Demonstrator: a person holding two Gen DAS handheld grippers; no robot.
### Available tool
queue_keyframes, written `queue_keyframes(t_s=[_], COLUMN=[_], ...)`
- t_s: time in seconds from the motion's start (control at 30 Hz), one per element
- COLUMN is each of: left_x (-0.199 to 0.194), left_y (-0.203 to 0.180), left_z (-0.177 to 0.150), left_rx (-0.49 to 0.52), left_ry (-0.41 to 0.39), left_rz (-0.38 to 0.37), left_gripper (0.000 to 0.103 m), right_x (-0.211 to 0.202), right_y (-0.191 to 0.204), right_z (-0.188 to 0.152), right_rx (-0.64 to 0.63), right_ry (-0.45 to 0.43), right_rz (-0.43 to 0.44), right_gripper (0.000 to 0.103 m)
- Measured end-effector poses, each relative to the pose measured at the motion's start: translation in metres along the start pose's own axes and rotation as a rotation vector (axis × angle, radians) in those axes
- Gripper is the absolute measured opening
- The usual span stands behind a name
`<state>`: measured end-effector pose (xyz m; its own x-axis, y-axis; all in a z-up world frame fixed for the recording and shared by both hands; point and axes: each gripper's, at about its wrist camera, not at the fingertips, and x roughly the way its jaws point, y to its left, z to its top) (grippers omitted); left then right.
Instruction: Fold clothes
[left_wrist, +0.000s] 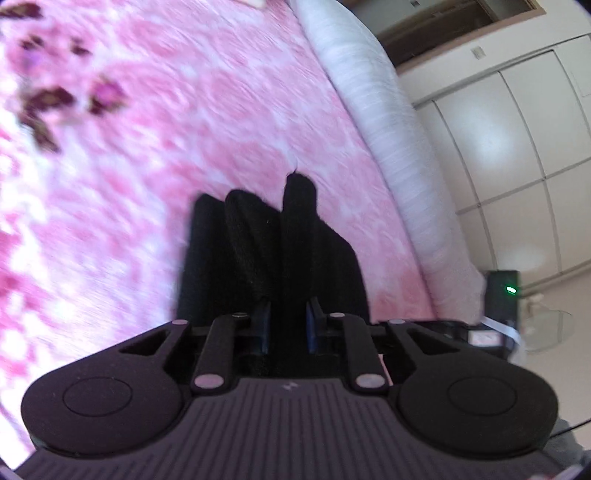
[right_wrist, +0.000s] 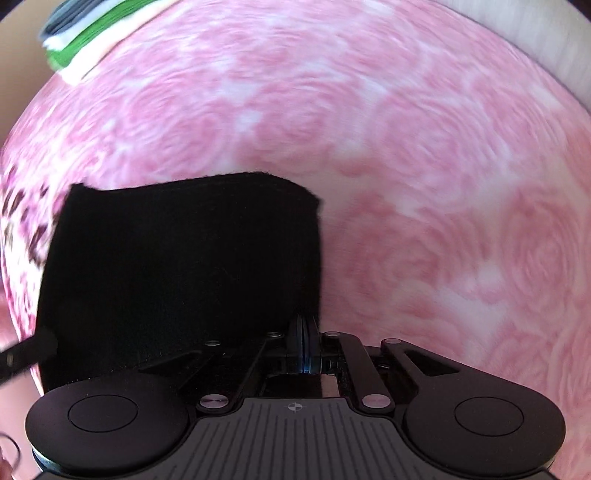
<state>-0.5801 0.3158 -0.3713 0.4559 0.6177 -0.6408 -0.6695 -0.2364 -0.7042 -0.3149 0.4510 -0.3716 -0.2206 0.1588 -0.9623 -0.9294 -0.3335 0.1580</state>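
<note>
A black garment (left_wrist: 258, 240) hangs bunched in thick folds over the pink bedspread (left_wrist: 184, 129). My left gripper (left_wrist: 289, 321) is shut on it, and the cloth fills the gap between the blue pads (left_wrist: 263, 325). In the right wrist view the same black garment (right_wrist: 177, 266) spreads as a flat, wide panel to the left. My right gripper (right_wrist: 304, 334) is shut on its right edge, the pads pressed together with cloth pinched between them. Both views are blurred.
The pink rose-patterned bedspread (right_wrist: 424, 184) fills both views. A white quilted bed edge (left_wrist: 388, 147) runs along the right, with wardrobe doors (left_wrist: 517, 147) and a black device with a green light (left_wrist: 504, 291) beyond. A green, white and black striped item (right_wrist: 88, 33) lies at the far left.
</note>
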Motion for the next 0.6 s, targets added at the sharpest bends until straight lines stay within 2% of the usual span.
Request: queue_keyframes(t_s=[0.07, 0.17, 0.27, 0.4, 0.47, 0.53, 0.6], left_x=[0.001, 0.013, 0.017, 0.013, 0.009, 0.011, 0.012], left_y=[0.012, 0.03, 0.035, 0.037, 0.038, 0.039, 0.04], left_z=[0.004, 0.003, -0.001, 0.002, 0.003, 0.006, 0.008], left_rx=[-0.017, -0.058, -0.064, -0.075, -0.078, -0.091, -0.105], left_ry=[-0.001, 0.052, 0.063, 0.061, 0.059, 0.064, 0.071], left_rz=[0.007, -0.012, -0.017, -0.023, -0.025, -0.03, -0.035], left_gripper=[0.014, 0.016, 0.019, 0.021, 0.022, 0.025, 0.026], right_x=[0.006, 0.015, 0.019, 0.004, -0.008, -0.02, -0.028], right_y=[0.015, 0.031, 0.029, 0.005, -0.011, -0.024, -0.033], right_z=[0.002, 0.001, -0.003, -0.002, -0.004, -0.009, -0.013], right_rx=[-0.057, -0.168, -0.194, -0.11, -0.029, 0.048, 0.104], right_ry=[-0.01, -0.033, -0.065, -0.101, -0.132, -0.172, -0.197], right_rz=[-0.025, -0.108, -0.132, -0.068, -0.016, 0.05, 0.081], right_gripper=[0.006, 0.006, 0.006, 0.007, 0.008, 0.013, 0.015])
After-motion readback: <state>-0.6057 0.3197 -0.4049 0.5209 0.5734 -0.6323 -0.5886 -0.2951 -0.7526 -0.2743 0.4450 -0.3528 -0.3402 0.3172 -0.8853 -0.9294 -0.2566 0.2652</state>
